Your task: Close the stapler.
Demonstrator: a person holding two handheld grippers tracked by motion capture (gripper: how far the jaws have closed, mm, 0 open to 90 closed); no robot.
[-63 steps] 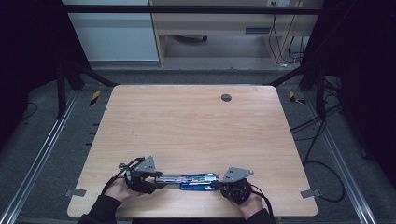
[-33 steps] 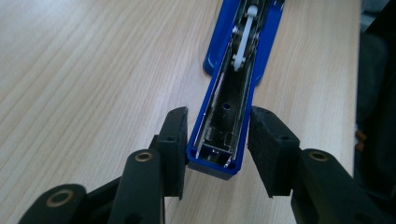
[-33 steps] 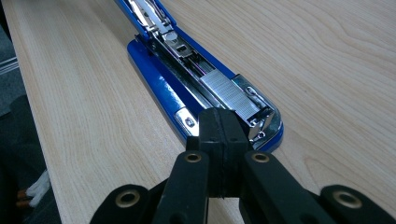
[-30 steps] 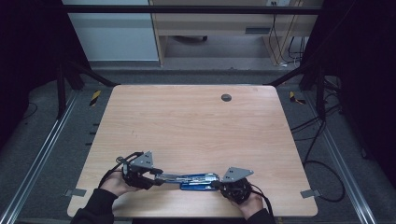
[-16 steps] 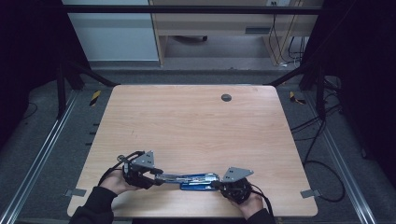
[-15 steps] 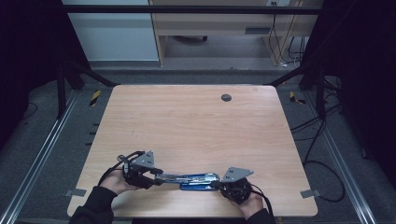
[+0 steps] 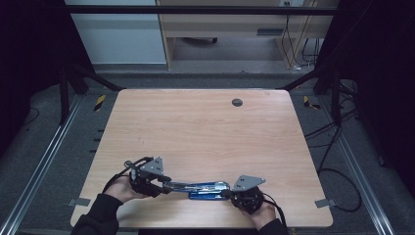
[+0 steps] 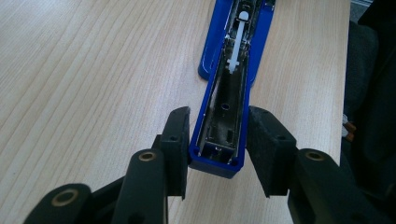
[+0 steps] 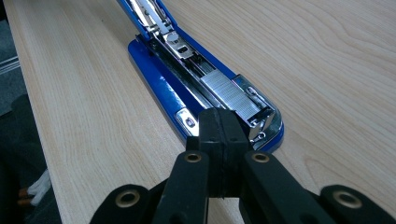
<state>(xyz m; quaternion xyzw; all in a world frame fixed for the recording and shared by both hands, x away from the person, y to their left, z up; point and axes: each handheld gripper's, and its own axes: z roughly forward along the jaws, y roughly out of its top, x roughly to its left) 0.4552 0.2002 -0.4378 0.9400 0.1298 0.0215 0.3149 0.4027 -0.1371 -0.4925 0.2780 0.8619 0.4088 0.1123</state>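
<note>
A blue stapler [image 7: 205, 187] lies folded open flat near the table's front edge. In the left gripper view its blue top cover [image 8: 229, 93] points away, inner channel up. My left gripper [image 8: 219, 140] straddles the cover's near end, open: the left pad touches the cover's side, while the right pad [image 8: 268, 144] stands a little off it. From above, my left gripper [image 7: 166, 186] sits at the stapler's left end and my right gripper [image 7: 226, 193] at its right end. My right gripper [image 9: 223, 126] is shut, empty, its tips at the stapler base's [image 9: 159, 84] front end beside a strip of staples [image 9: 229, 91].
The wooden table [image 7: 205, 132] has a round grommet hole [image 7: 237, 102] near the far edge. A person's hands and dark sleeves [image 7: 98, 215] come in over the front edge. Cables [image 7: 337, 171] trail on the floor to the right.
My left gripper has shifted slightly left and away along the table, and the stapler's cover stays between its jaws. The right gripper has held still.
</note>
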